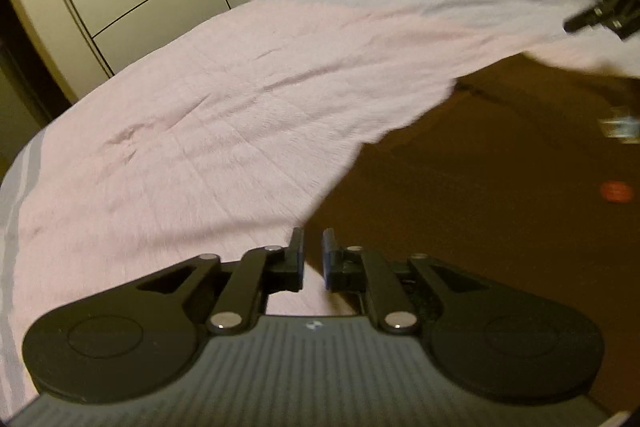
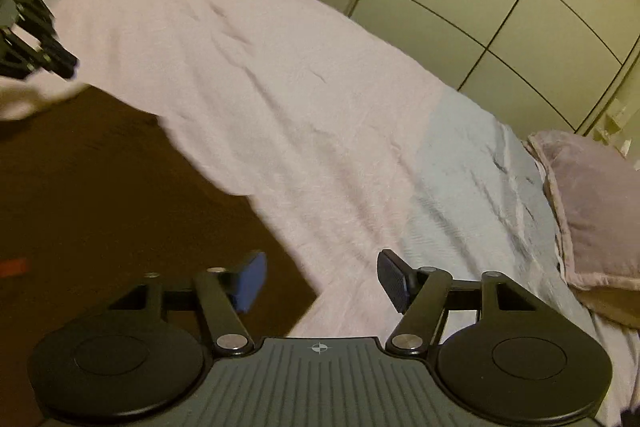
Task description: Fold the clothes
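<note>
Pink cloth [image 1: 208,115] lies spread flat across the bed [image 2: 472,163], its near edge hanging over the bed's side toward the brown floor [image 1: 500,207]. Left gripper [image 1: 313,259] above that edge, jaws narrow, holding nothing. Right gripper [image 2: 320,279] wide, holding nothing. Pillow [image 2: 596,207] at bed's head.

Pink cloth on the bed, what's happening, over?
Left gripper nearly shut, holding nothing. Right gripper open, holding nothing. Pink cloth lies spread flat on the bed, unfolded. Pillow sits beyond it, not blocking.
</note>
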